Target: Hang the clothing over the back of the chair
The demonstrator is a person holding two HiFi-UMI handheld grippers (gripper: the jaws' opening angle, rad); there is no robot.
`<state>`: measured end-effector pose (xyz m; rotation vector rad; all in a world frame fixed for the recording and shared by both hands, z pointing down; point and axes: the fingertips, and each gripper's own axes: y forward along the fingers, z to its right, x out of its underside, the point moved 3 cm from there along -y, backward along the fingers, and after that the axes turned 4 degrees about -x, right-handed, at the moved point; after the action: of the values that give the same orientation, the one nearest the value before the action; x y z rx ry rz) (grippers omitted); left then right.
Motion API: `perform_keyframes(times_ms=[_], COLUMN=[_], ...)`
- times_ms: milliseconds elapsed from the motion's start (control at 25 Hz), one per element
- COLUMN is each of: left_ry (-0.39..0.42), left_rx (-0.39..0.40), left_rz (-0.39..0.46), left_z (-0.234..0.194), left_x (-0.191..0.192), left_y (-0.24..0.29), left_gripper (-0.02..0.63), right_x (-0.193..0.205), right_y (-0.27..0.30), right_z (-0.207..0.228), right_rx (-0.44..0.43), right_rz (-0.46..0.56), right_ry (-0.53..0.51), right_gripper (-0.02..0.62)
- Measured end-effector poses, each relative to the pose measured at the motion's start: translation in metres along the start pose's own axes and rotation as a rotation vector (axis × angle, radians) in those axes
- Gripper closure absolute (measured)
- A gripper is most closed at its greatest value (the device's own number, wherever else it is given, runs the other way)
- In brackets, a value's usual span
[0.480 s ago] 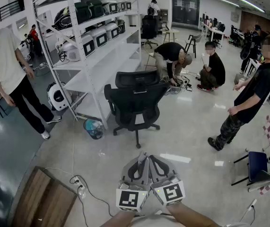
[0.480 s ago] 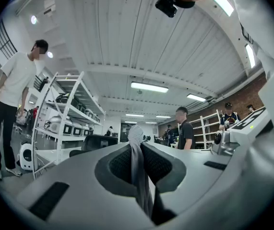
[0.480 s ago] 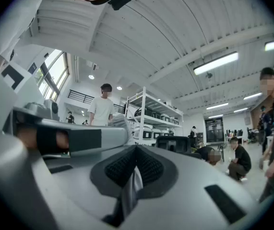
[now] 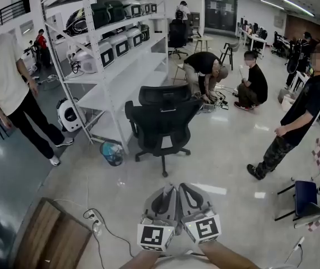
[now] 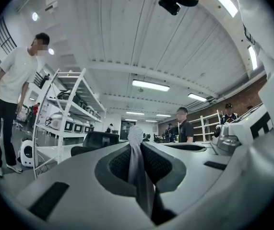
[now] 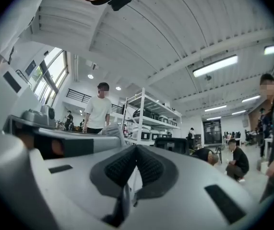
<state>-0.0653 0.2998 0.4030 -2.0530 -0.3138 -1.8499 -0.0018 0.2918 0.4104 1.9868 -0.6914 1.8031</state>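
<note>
One garment, seen only as a strip of pale grey cloth (image 5: 135, 134), stands pinched between the pads of the left gripper (image 5: 139, 150), its end poking out past the tips. Left gripper: narrow, clamped on the cloth, held low at the near edge of the floor. Right gripper (image 6: 137, 148): pads met at the tips, nothing seen between them, held just beside the left one. One black office chair (image 4: 162, 119), bare-backed, on the open floor (image 4: 216, 156) well apart from both grippers, back turned toward them. One white shelf rack (image 4: 112, 66) just beside the chair, loaded with appliances. One blue bin (image 4: 111, 152) at the rack's near corner. One power strip (image 4: 95, 222) with cable, beside a wooden board (image 4: 53, 237) at the floor's near left corner. Several people stand or crouch around.
</note>
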Motion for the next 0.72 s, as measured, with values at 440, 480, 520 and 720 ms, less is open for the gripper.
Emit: perform_keyframes(times_ms=[440, 480, 520, 720], left_ry=[-0.026, -0.027, -0.028, -0.039], left_rx=[0.013, 0.014, 0.015, 0.0], left_rz=[-0.022, -0.023, -0.023, -0.012], left_z=[-0.006, -0.004, -0.002, 0.007], left_x=[0.005, 0.006, 0.006, 0.009], left_y=[0.001, 0.002, 0.004, 0.011], left_gripper=[0.577, 0.577, 0.577, 0.577], right_x=[0.005, 0.004, 0.003, 0.006], right_y=[-0.001, -0.003, -0.005, -0.014], right_z=[-0.005, -0.003, -0.001, 0.01], right_rx=[-0.008, -0.008, -0.008, -0.031], right_rz=[0.0, -0.001, -0.001, -0.002], right_ry=[0.019, 0.019, 0.018, 0.021], right_gripper=[0.58, 0.58, 0.58, 0.58])
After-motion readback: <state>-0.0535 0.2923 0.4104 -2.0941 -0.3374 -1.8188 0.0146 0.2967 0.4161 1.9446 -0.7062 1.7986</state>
